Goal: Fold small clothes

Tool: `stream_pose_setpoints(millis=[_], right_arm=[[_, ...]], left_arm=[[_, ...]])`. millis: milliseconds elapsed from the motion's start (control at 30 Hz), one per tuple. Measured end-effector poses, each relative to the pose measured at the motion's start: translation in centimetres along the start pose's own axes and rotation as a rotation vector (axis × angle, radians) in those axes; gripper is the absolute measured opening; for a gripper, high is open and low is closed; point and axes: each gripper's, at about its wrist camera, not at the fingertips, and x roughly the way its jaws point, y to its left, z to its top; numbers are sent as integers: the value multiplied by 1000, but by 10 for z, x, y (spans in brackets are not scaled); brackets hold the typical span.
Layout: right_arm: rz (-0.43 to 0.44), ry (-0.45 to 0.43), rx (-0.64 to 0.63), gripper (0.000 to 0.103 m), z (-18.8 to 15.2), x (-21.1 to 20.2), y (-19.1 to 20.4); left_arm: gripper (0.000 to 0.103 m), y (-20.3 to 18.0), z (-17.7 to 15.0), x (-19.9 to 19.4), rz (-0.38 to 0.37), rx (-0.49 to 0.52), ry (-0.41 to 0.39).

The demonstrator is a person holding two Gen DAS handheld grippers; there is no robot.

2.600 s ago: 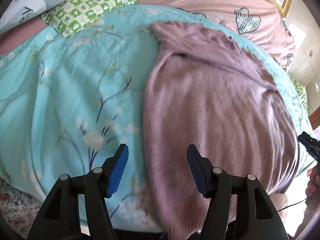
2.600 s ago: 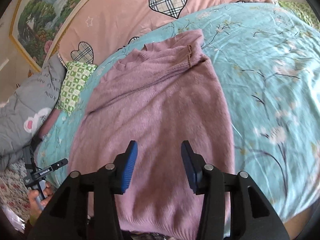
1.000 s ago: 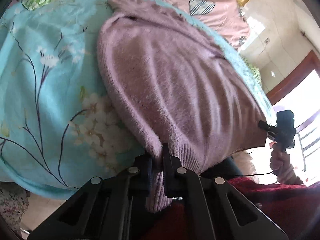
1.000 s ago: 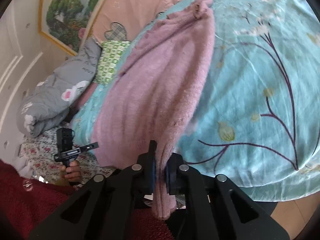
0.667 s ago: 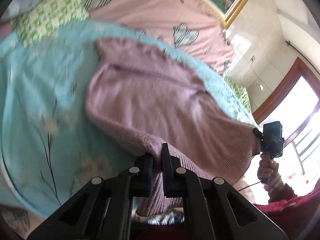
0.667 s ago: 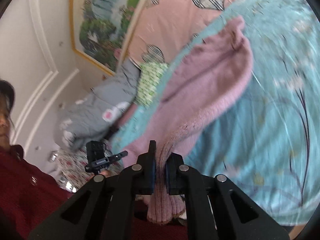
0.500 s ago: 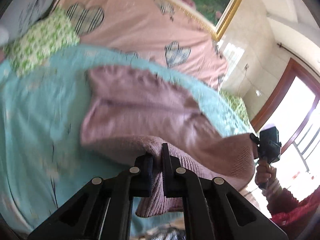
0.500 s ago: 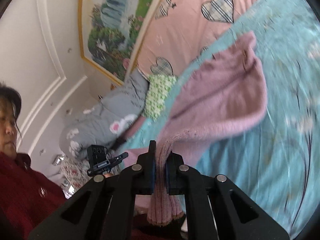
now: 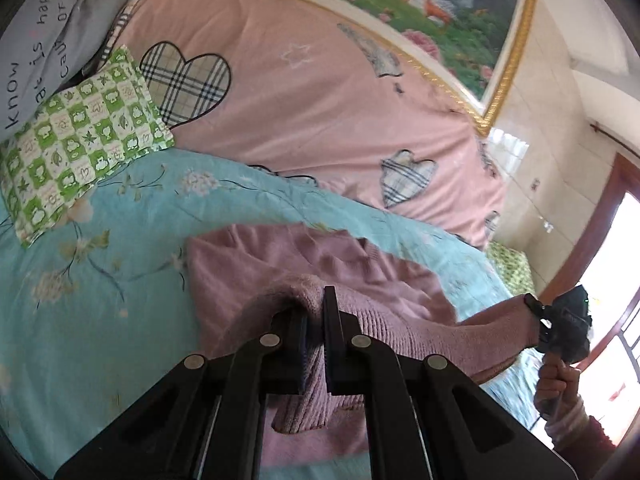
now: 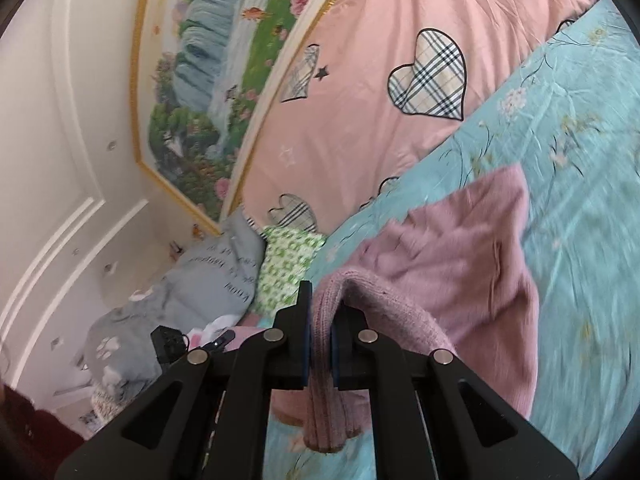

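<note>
A mauve knitted sweater point(image 9: 248, 256) lies on the turquoise floral bedspread point(image 9: 80, 320), its neck end away from me. My left gripper point(image 9: 316, 312) is shut on the ribbed hem at one corner and holds it lifted over the sweater's body. My right gripper point(image 10: 320, 312) is shut on the other hem corner point(image 10: 324, 400), also lifted. The sweater's body point(image 10: 472, 248) lies flat beyond it. The right gripper also shows in the left wrist view point(image 9: 560, 328), with the hem stretched between the two.
A pink quilt with plaid hearts point(image 9: 320, 92) lies at the head of the bed. A green checked pillow point(image 9: 80, 132) and a grey blanket point(image 10: 192, 292) sit to the left. A framed landscape painting point(image 10: 224, 60) hangs on the wall.
Both grippers closed on the sweater's hem corners, then lifted them and carried them up over the sweater toward its neck end.
</note>
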Motion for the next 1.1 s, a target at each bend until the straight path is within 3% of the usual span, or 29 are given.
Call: stream_pose_setpoints(millis=[400,633,733,800,833,900,1000,1067,1100], right_arm=[[-265,64,115,8,47,97,-100],[-346,99,160,9,53,120,-130],[-352,119,210,10,54,118,-135],[-356,102,222,13,55,109,-132],[-359,90,221,16,56,102,-129],[-382,41,187,29,57,82,-116],[-368,17,90,33,49,61,-87],[-320,95,-2,33,32,66,-61],[-293,164,-63,33,17,74,-45]], left_arm=[[4,59,26,143,150,-51,133],[6,83,21,180,183,-98,209],[10,85,21,176,153,-115,233],[18,82,21,161,157,-102,230],[27,79,21,154,161,-91,229],[30,67,18,134,152,-54,228],[36,27,-1,109,26,42,256],[55,-14,-25,106,-78,117,304],[55,-30,-35,110,-86,158,321]])
